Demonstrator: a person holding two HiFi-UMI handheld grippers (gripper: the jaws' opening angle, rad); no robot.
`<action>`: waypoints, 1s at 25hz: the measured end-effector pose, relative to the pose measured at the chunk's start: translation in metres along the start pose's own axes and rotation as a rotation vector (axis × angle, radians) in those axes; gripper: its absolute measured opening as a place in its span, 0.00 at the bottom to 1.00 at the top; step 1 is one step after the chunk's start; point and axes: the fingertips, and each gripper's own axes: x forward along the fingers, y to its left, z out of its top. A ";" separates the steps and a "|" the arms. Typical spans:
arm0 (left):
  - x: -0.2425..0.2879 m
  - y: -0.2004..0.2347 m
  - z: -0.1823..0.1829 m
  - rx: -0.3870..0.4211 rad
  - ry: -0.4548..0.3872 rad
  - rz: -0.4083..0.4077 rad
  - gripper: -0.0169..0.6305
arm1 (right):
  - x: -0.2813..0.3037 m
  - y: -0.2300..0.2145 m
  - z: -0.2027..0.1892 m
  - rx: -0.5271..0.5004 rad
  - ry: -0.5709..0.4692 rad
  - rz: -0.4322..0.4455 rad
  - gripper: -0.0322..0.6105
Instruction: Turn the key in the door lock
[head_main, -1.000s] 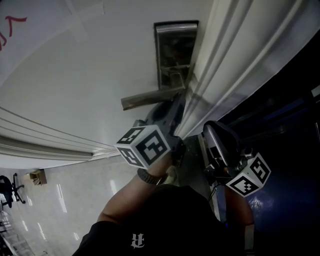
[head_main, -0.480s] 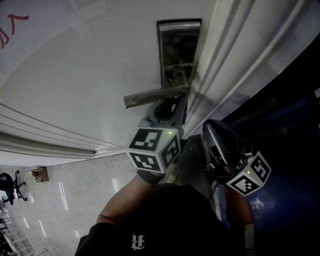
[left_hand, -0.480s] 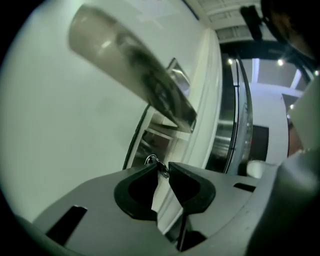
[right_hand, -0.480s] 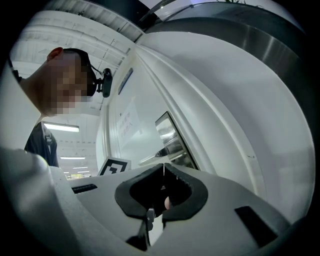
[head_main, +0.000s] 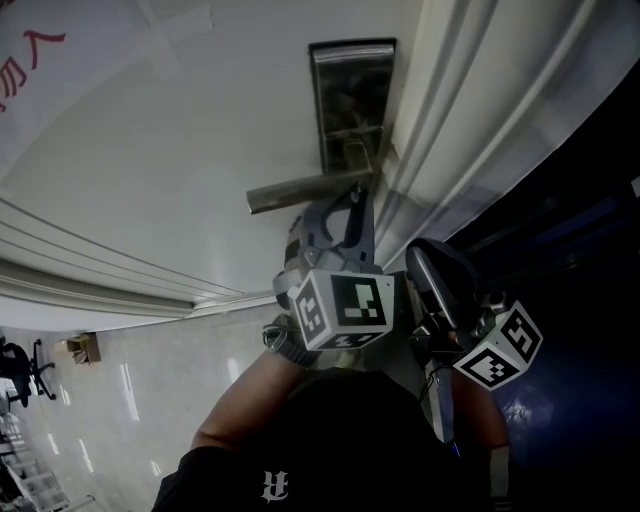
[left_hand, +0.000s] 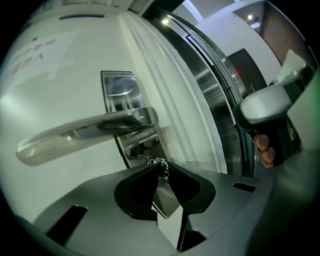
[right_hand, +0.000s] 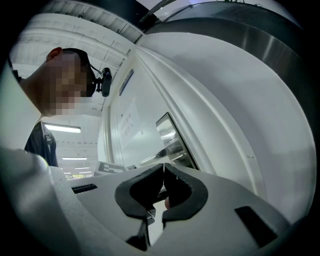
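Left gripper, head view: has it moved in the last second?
Yes. The left gripper rolled in place under the door handle; its marker cube swung right. Its jaws have just been closing on the key.

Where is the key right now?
In the left gripper view, the key sits low at centre, just below the door handle by the lock plate, pinched in the tips of the left gripper, whose jaws have just been closing on it.

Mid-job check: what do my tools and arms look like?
The left tool and right tool have grey bodies and black pads, each carrying a black-and-white marker cube. Dark wristband on the left wrist; black top with a white logo.
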 end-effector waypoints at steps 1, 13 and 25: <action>0.000 0.000 0.000 0.054 0.007 0.014 0.13 | 0.000 0.000 0.000 0.000 0.000 0.000 0.07; 0.000 -0.005 -0.003 0.518 0.064 0.063 0.10 | -0.004 -0.003 0.000 -0.010 0.006 -0.005 0.08; -0.001 -0.005 -0.002 1.015 0.079 0.126 0.07 | -0.002 0.000 -0.002 -0.046 0.016 -0.020 0.08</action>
